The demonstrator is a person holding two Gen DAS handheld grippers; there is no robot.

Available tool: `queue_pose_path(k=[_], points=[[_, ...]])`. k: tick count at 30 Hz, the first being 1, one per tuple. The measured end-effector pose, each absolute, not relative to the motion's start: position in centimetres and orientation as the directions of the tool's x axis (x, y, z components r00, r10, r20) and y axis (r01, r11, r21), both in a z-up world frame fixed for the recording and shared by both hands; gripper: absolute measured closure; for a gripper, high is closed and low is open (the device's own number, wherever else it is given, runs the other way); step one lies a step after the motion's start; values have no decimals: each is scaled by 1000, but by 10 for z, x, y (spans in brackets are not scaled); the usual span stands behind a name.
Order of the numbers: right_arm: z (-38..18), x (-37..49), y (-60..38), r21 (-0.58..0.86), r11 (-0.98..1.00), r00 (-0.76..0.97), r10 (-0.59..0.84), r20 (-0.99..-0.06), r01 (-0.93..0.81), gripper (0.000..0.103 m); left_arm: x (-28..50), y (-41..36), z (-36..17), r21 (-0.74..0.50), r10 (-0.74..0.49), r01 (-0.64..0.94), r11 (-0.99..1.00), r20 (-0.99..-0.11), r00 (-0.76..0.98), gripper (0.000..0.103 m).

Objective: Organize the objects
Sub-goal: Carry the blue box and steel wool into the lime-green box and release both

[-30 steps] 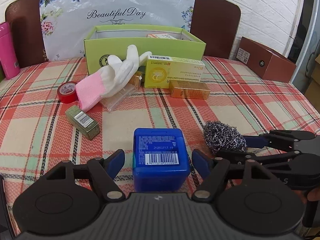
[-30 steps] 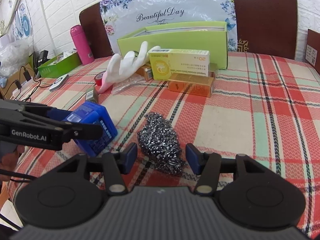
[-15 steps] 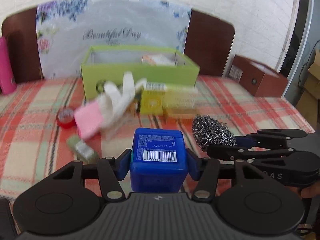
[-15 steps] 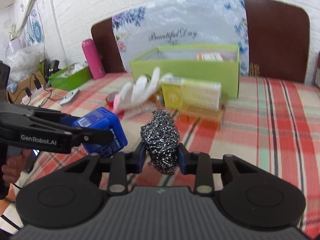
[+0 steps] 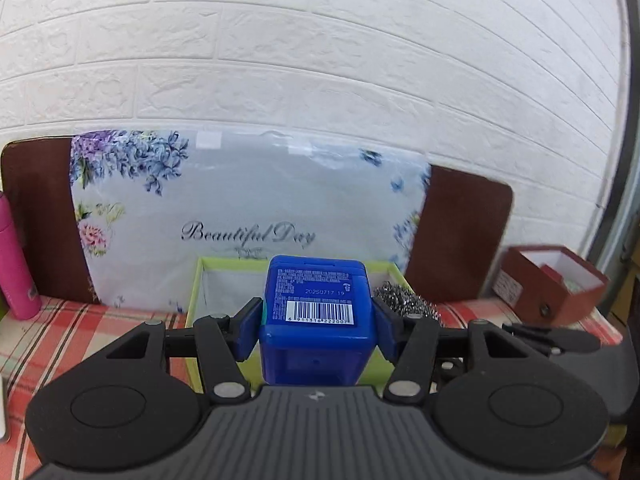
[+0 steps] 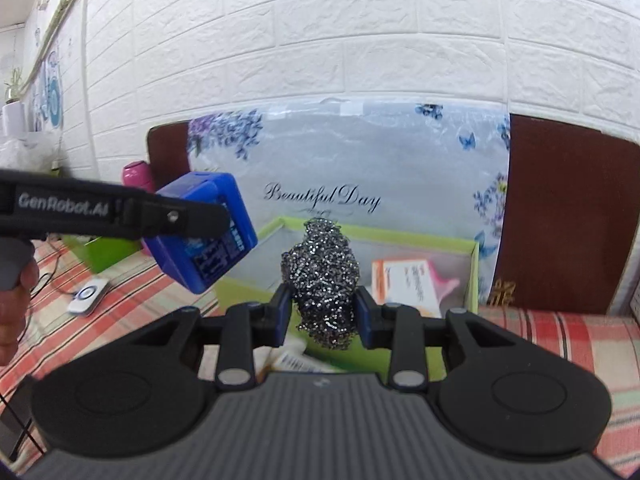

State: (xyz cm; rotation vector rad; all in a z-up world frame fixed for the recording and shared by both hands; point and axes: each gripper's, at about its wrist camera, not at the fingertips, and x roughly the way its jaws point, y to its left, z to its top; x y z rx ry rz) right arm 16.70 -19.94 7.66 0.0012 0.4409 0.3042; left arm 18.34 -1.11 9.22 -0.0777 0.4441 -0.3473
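My left gripper (image 5: 316,320) is shut on a blue plastic box (image 5: 318,316) with a barcode label and holds it in the air in front of the green storage box (image 5: 196,300). The blue box also shows in the right wrist view (image 6: 200,236). My right gripper (image 6: 322,314) is shut on a steel wool scrubber (image 6: 322,280) and holds it raised before the green box (image 6: 476,276). The scrubber peeks out to the right of the blue box in the left wrist view (image 5: 404,304). An orange-and-white carton (image 6: 404,284) lies inside the green box.
A floral "Beautiful Day" board (image 5: 248,216) leans on a brown headboard behind the green box. A pink bottle (image 5: 16,264) stands at the left. A brown open box (image 5: 552,280) sits at the right. A white round device (image 6: 88,294) lies on the checked cloth (image 6: 560,336).
Both grippers closed on their objects and lifted them off the cloth. They have risen and moved forward toward the green box; the table items dropped out of view.
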Motion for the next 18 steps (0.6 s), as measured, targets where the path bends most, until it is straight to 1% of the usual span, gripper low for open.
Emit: queue_pose_path(k=[3, 7, 10, 11, 12, 13, 14, 15, 16, 18], points=[[74, 199, -197, 54, 962, 863, 264, -430, -267, 70, 219, -16, 89, -161, -333, 292, 943, -414, 847, 44], [63, 234, -194, 25, 972, 867, 218, -448, -232, 70, 260, -21, 76, -180, -307, 252, 951, -448, 839, 44], [50, 257, -192, 30, 975, 861, 207, -465, -219, 70, 283, -23, 62, -169, -271, 216, 962, -473, 838, 44], [45, 264, -191, 27, 975, 855, 207, -475, -221, 67, 290, -24, 57, -169, -264, 208, 963, -473, 841, 44], [39, 271, -189, 17, 974, 847, 204, -491, -225, 61, 296, -23, 51, -175, -259, 199, 964, -466, 846, 41], [32, 276, -186, 1, 974, 839, 195, -509, -225, 58, 300, -22, 46, -174, -251, 191, 966, -470, 846, 28], [27, 278, -184, -15, 976, 836, 176, -520, -215, 50, 303, -20, 42, -166, -233, 172, 971, -487, 842, 23], [25, 277, -185, -23, 977, 837, 168, -520, -210, 43, 303, -18, 40, -164, -219, 157, 974, -496, 840, 21], [24, 274, -187, -23, 977, 844, 171, -508, -212, 39, 302, -14, 37, -170, -220, 154, 973, -496, 840, 20], [25, 265, -193, -24, 980, 866, 164, -472, -199, 14, 300, -5, 33, -198, -225, 142, 970, -502, 835, 18]])
